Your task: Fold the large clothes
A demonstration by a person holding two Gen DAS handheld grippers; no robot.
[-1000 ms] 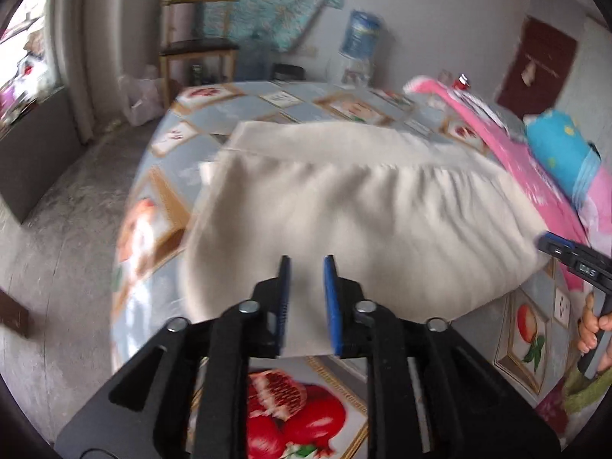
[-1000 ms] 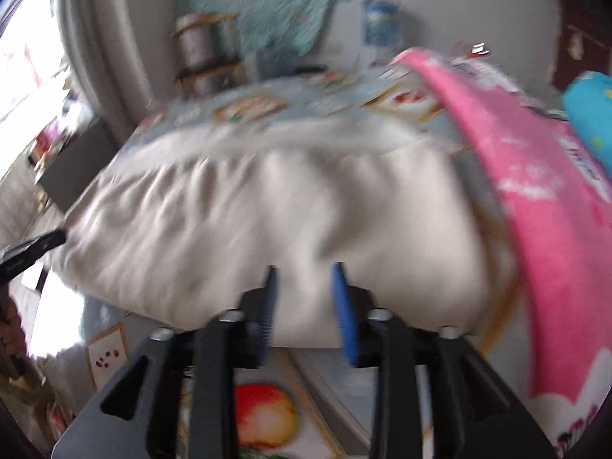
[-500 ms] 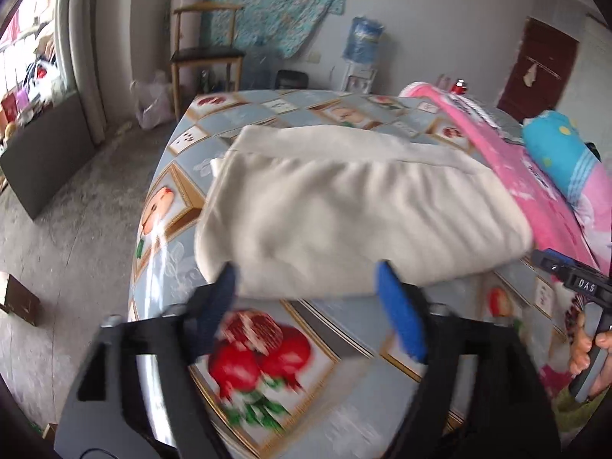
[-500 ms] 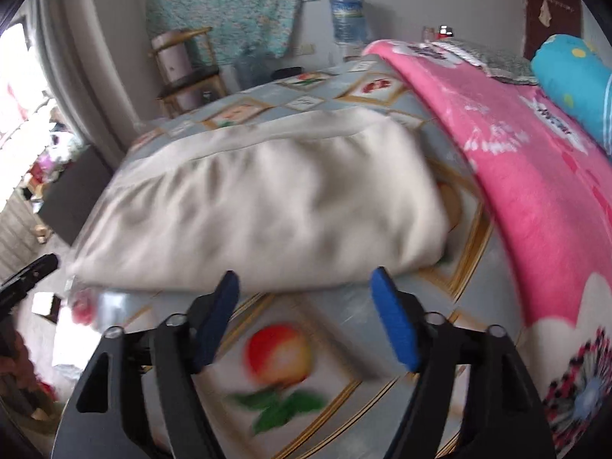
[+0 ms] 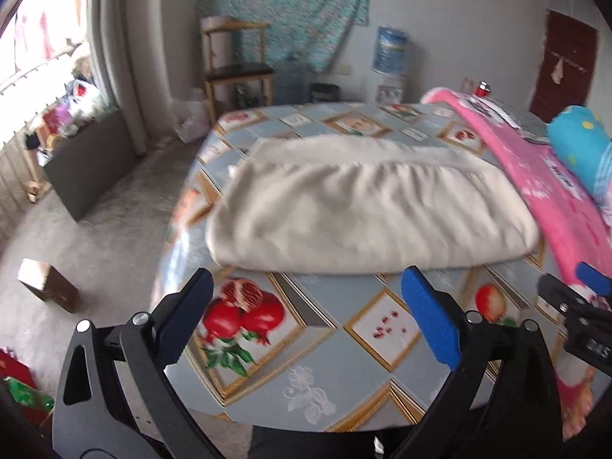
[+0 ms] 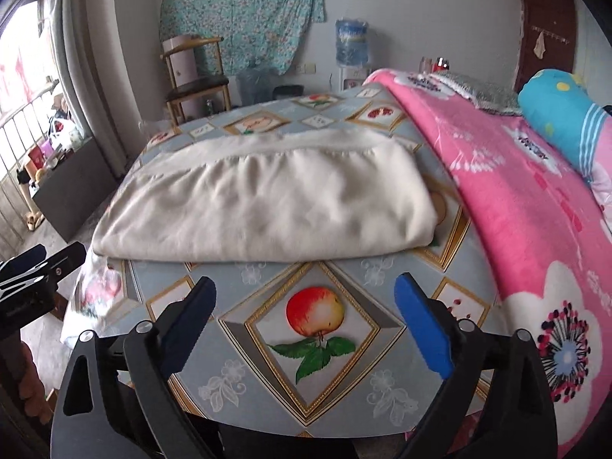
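A cream garment (image 5: 367, 210) lies folded in a wide band across the table (image 5: 329, 367), its folded edge toward me; it also shows in the right wrist view (image 6: 267, 206). My left gripper (image 5: 306, 306) is open and empty, above the table's near edge, short of the garment. My right gripper (image 6: 304, 302) is open and empty, also near the front edge, apart from the garment. Each gripper shows at the edge of the other's view: the right one (image 5: 573, 306), the left one (image 6: 34, 267).
A pink flowered blanket (image 6: 516, 199) covers the table's right side, with a blue pillow (image 6: 562, 114) on it. The tablecloth has a fruit pattern. A wooden chair (image 5: 237, 69), a water dispenser (image 5: 390, 57) and a dark cabinet (image 5: 84, 160) stand beyond.
Both grippers were nearly shut at the garment's near edge, then opened wide and pulled back toward the table's front edge. The garment now lies flat and free.
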